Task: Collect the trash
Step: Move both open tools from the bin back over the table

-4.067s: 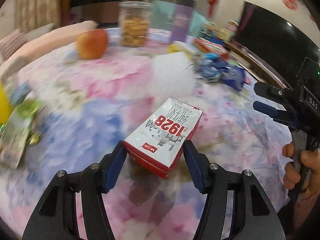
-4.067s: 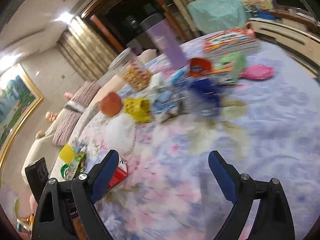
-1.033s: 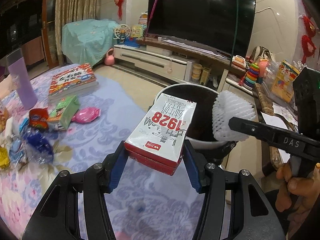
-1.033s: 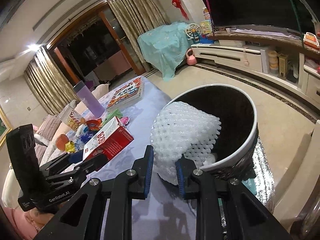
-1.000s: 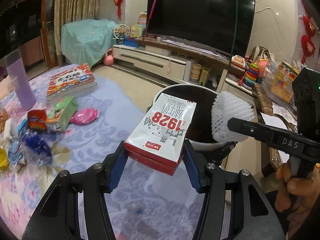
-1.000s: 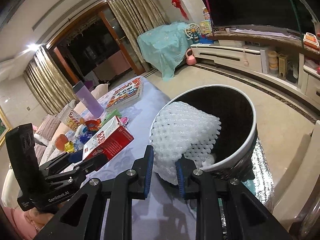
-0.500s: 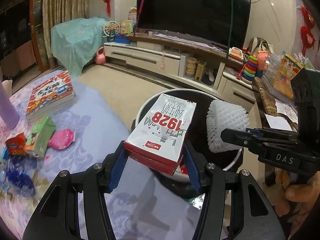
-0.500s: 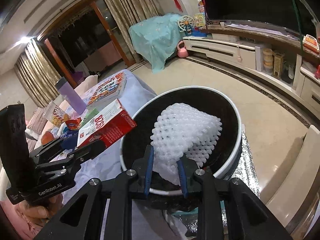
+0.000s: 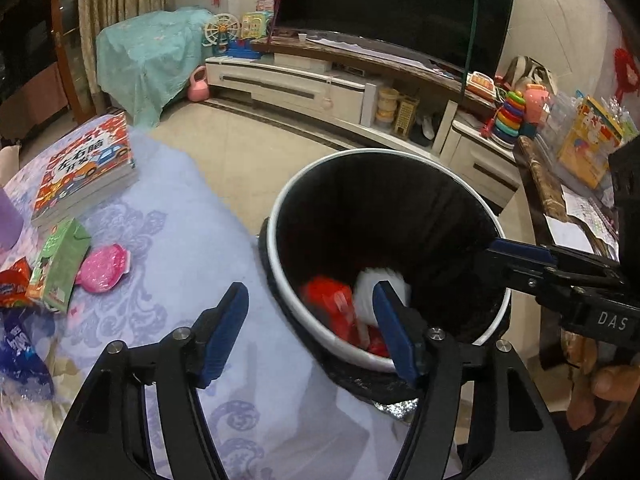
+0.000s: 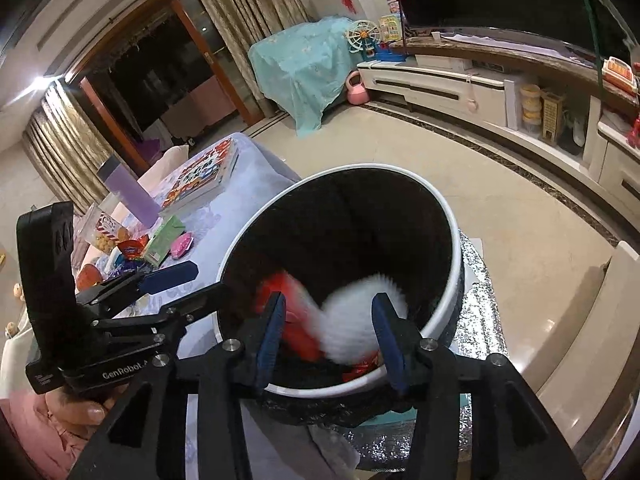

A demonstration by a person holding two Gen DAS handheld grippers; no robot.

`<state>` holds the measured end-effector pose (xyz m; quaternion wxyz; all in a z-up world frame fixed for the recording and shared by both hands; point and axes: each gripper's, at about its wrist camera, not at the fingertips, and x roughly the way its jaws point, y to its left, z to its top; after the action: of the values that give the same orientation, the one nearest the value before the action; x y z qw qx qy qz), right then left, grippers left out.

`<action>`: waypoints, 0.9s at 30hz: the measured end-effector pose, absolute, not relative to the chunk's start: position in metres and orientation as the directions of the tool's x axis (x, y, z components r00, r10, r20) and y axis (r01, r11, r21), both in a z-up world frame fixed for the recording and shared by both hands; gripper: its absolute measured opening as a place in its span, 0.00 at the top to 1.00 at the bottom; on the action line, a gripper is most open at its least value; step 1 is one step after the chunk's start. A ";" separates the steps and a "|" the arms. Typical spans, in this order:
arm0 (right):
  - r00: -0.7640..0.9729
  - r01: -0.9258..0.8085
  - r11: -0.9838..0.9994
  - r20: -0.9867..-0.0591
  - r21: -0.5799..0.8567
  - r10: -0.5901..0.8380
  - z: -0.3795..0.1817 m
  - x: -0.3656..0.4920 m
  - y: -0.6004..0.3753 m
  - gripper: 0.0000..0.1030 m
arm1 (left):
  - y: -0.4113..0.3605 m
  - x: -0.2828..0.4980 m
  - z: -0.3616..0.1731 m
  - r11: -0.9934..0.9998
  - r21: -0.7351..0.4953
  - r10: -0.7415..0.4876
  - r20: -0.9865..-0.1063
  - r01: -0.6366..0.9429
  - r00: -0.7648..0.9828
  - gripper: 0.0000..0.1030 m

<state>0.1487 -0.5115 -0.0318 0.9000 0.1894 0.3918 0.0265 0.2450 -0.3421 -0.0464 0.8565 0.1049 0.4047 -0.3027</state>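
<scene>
Both tools are spread wide and hold nothing: the left tool [image 9: 310, 322] sits at the lower middle of its view, over the near rim of the bin [image 9: 276, 264], and the right tool [image 10: 328, 330] hangs over the bin's mouth at the lower centre of its own view. The red carton [image 9: 334, 308] and the white foam net [image 10: 352, 324] are both blurred inside the black-lined bin, low down and toward the near wall — they look to be dropping or just settling. From here the likely slip is on the way back: the left tool's right finger overlaps the white rim in the picture, so a careless pull sideways could hook it and tip the bin, which stands hard against the bench [image 9: 180, 248] edge. More trash waits at the left edge of the left view — a green carton [image 9: 60, 264], a pink wrapper [image 9: 102, 268], a blue wrapper [image 9: 18, 344] — close to a book [image 9: 84, 168] that a hurried sweep might catch. Open floor lies beyond the bin at upper centre; the free path is up and then left over the bench.
</scene>
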 end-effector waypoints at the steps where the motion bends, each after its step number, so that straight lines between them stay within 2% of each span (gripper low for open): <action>1: 0.694 0.103 0.926 -0.693 0.364 0.196 -0.031 0.147 -0.512 0.54 | -0.338 0.244 -0.046 0.798 -0.068 -0.434 -0.754 0.598 0.493 0.34; 5: 0.703 0.107 0.924 -0.685 0.368 0.192 -0.028 0.145 -0.513 0.52 | -0.316 0.240 -0.045 0.818 -0.096 -0.436 -0.747 0.567 0.502 0.31; 7: 0.711 0.107 0.924 -0.678 0.366 0.186 -0.025 0.141 -0.508 0.44 | -0.302 0.237 -0.045 0.830 -0.113 -0.435 -0.743 0.546 0.508 0.30; 9: 0.719 0.102 0.926 -0.671 0.364 0.184 -0.023 0.137 -0.501 0.30 | -0.287 0.232 -0.045 0.841 -0.128 -0.435 -0.739 0.526 0.515 0.30; 14: 0.748 0.083 0.926 -0.638 0.368 0.186 -0.016 0.125 -0.475 0.16 | -0.241 0.213 -0.044 0.872 -0.160 -0.425 -0.718 0.464 0.551 0.27; 27: 0.741 -0.029 0.906 -0.600 0.421 0.302 -0.019 0.118 -0.396 0.12 | -0.138 0.185 -0.055 0.933 -0.190 -0.344 -0.720 0.304 0.603 0.25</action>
<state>0.1176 -0.3958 -0.0191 0.9120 0.1964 0.3484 0.0907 0.1853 -0.1381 -0.0553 0.8951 -0.0241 0.4069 -0.1810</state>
